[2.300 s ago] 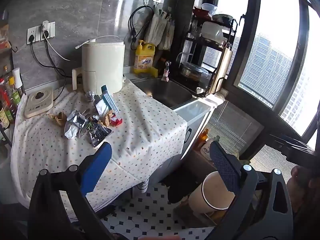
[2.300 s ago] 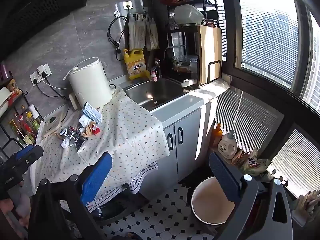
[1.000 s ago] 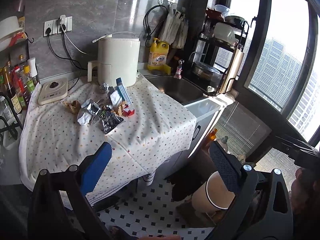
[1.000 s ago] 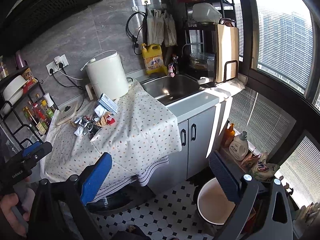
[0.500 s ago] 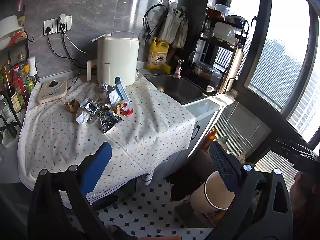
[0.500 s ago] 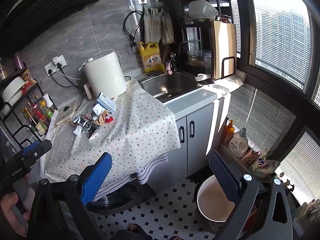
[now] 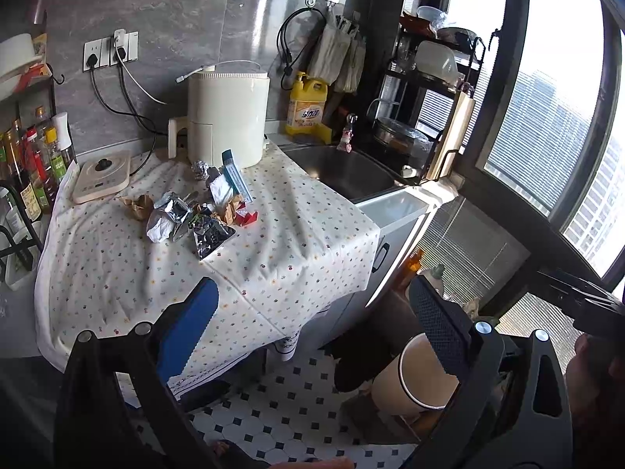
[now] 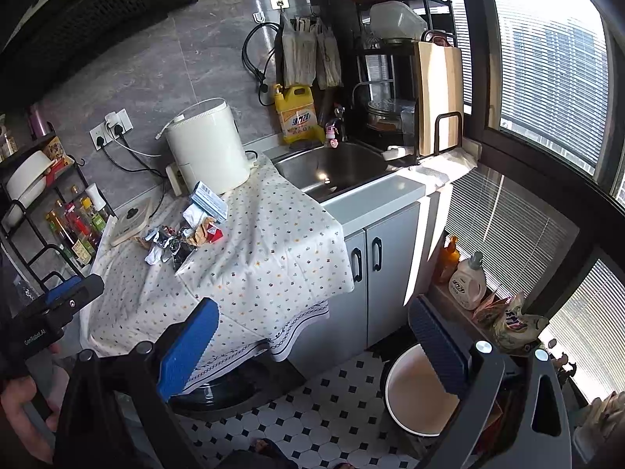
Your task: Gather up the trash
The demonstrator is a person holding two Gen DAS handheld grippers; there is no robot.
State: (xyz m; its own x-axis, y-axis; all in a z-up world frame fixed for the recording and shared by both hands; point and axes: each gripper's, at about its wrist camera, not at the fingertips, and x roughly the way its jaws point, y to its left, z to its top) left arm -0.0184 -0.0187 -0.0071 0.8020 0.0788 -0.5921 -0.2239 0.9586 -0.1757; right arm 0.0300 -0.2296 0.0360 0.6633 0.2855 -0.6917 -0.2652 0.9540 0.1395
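Note:
A pile of trash [image 7: 195, 215] lies on the dotted tablecloth [image 7: 117, 265]: crumpled foil wrappers, brown paper, a red scrap and a blue-and-white box [image 7: 234, 176]. It also shows in the right wrist view [image 8: 183, 234]. A round bin [image 8: 422, 394] with a white rim stands on the tiled floor by the cabinet; it shows in the left wrist view [image 7: 414, 379] too. My left gripper [image 7: 312, 328] is open and empty, well short of the pile. My right gripper [image 8: 312, 344] is open and empty, above the floor near the bin.
A white air fryer [image 7: 226, 117] and a yellow detergent jug [image 7: 306, 103] stand at the back. A steel sink [image 8: 332, 168] lies right of the cloth. A bottle rack [image 7: 27, 172] is at the left. A dish rack [image 8: 410, 78] stands by the window.
Both views have shifted slightly over the last second; the left gripper has drifted a little towards the table. Both grippers stay open and empty.

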